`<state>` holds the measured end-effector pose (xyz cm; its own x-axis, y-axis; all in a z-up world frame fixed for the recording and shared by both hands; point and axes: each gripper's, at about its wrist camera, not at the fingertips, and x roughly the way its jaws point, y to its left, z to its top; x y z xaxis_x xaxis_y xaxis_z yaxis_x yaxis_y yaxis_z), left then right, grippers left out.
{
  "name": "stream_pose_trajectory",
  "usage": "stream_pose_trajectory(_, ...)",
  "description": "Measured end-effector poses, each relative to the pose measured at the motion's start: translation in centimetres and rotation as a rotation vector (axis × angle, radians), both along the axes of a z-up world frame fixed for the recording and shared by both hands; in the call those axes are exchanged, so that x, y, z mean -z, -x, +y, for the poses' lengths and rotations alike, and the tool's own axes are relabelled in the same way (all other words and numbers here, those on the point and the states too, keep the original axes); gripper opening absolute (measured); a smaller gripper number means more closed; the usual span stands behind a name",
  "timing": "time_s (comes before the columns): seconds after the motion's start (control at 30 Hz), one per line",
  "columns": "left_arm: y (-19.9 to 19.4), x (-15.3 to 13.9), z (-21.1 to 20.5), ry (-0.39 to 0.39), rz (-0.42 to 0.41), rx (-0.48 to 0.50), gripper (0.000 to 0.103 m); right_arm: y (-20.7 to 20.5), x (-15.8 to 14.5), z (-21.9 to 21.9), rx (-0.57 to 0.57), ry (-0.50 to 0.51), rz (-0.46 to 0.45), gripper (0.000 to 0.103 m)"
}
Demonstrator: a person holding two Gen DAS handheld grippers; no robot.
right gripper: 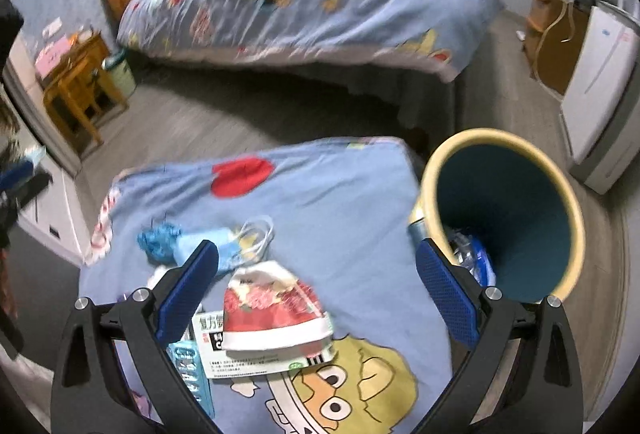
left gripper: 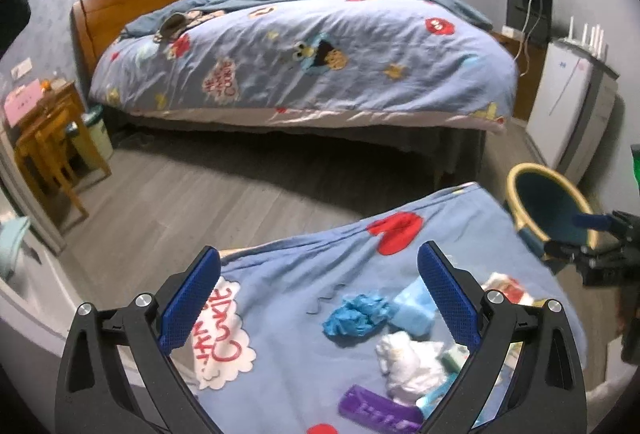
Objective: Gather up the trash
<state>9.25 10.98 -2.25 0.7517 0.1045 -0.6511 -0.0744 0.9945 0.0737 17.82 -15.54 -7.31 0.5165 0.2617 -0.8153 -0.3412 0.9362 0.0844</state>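
- Trash lies at the lower centre of the left wrist view on a blue cartoon-print cloth (left gripper: 288,298): a crumpled blue glove (left gripper: 354,316), white tissue (left gripper: 408,358) and a purple wrapper (left gripper: 380,412). The left gripper (left gripper: 320,298) hangs spread above them, holding nothing.
- In the right wrist view, the right gripper (right gripper: 318,300) is spread and empty over a red-and-white packet (right gripper: 276,310) at lower centre; the yellow-rimmed waste bin (right gripper: 504,209) stands at the right, just beside the cloth.
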Motion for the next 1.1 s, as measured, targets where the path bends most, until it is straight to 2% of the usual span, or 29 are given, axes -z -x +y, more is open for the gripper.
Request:
stream_pose_trajectory(0.07, -0.6, 1.0, -0.1, -0.051, 0.030, -0.002, 0.098, -0.1, 1.2, 0.6, -0.015, 0.003, 0.034, 0.097)
stream_pose_trajectory(0.2, -1.2, 2.1, -0.1, -0.082, 0.069, 0.000, 0.098, 0.3, 4.5, 2.7, -0.093, 0.034, 0.135, 0.097)
stream_pose_trajectory(0.33, -1.7, 2.7, 0.0, -0.070, 0.091, -0.009, 0.098, 0.8, 6.7, 4.5, -0.168, 0.126, 0.159, 0.097)
stream_pose_trajectory(0.5, -2.6, 4.3, 0.1, -0.038, 0.143, -0.017, 0.098, 0.6, 8.5, 5.1, -0.183, 0.151, 0.197, 0.097)
stream_pose_trajectory(0.6, -3.4, 5.9, 0.3, -0.043, 0.191, -0.025, 0.098, 0.3, 9.1, 5.1, -0.179, 0.171, 0.208, 0.097)
stream_pose_trajectory(0.73, -4.3, 8.0, 0.1, -0.042, 0.258, -0.023, 0.098, -0.2, 9.4, 4.4, -0.152, 0.147, 0.243, 0.094)
stream_pose_trajectory(0.83, -4.8, 9.6, -0.5, -0.039, 0.308, 0.008, 0.096, -0.3, 9.1, 4.1, -0.149, 0.142, 0.238, 0.093)
stream_pose_trajectory(1.0, -5.5, 11.8, -1.5, -0.079, 0.374, 0.030, 0.094, -0.8, 8.1, 3.4, -0.144, 0.116, 0.218, 0.093)
stream_pose_trajectory(1.07, -5.7, 12.5, -1.5, -0.070, 0.394, 0.028, 0.087, -0.9, 7.8, 3.2, -0.143, 0.103, 0.216, 0.093)
stream_pose_trajectory(1.1, -5.9, 12.8, -1.4, -0.058, 0.407, 0.025, 0.079, -1.0, 7.6, 3.0, -0.143, 0.096, 0.216, 0.093)
